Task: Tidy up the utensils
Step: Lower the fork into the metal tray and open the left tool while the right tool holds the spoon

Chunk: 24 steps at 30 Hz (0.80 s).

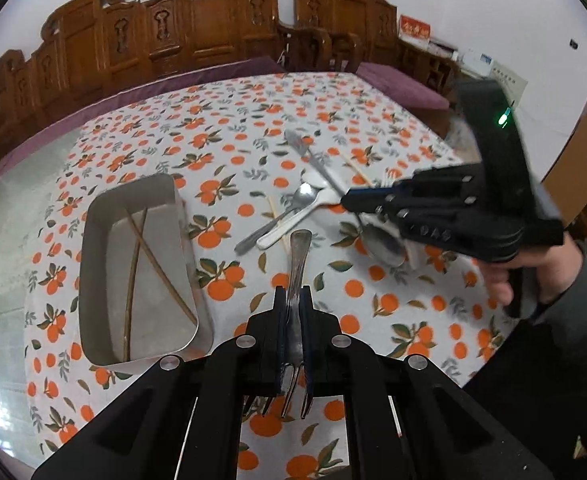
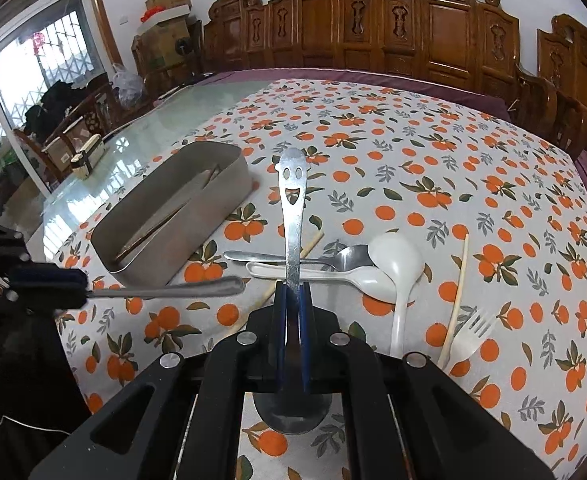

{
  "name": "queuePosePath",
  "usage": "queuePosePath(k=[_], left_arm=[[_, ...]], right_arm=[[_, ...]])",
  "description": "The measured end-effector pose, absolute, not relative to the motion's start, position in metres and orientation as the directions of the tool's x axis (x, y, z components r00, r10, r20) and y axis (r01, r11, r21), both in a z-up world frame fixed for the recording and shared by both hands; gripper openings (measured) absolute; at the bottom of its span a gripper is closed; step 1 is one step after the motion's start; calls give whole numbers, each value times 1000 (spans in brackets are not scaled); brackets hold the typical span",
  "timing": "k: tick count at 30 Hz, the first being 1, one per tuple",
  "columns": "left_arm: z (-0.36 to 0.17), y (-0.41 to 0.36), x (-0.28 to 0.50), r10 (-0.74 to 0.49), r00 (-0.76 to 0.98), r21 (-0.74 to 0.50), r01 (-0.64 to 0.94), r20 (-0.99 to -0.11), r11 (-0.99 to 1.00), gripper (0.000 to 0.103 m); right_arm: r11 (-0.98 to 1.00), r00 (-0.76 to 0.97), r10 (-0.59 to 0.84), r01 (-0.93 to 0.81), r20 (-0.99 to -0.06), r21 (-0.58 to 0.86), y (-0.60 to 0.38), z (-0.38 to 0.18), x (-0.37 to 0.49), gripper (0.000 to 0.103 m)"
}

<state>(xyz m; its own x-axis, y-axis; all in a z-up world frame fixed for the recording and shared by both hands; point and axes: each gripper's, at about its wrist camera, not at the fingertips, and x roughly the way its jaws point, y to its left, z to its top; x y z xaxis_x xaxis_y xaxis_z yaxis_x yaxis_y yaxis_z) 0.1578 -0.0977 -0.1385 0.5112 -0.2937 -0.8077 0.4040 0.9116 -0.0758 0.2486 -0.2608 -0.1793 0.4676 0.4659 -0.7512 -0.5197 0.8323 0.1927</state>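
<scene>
Your left gripper (image 1: pixel 293 300) is clamped on a metal fork (image 1: pixel 298 264), pinched low near the tines, handle sticking forward above the tablecloth (image 1: pixel 373 128). Your right gripper (image 2: pixel 292 292) is closed on a steel spoon (image 2: pixel 292 200), gripped just above the bowl, its smiley handle pointing forward. Both look stiff, thin and slick, so I'd expect them to pivot between the pads if you swing fast. The tin (image 1: pixel 93 240) sits to the left with two chopsticks (image 1: pixel 149 264) inside. On the cloth lie a white plastic ladle (image 2: pixel 397 264) and a plastic fork (image 2: pixel 469 336): light, slightly bendy, best taken mid-handle.
</scene>
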Motion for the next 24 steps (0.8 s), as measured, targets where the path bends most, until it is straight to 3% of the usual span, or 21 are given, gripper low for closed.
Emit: queuePosePath(k=[10, 24], left_arm=[[-124, -59, 179, -266, 590, -78, 325, -763, 943, 6], [-159, 2, 240, -116, 641, 0, 178, -758, 984, 6]], right_arm=[[842, 489, 467, -500, -737, 201, -260, -171, 250, 7], [832, 473, 469, -520, -746, 193, -198, -161, 262, 7]])
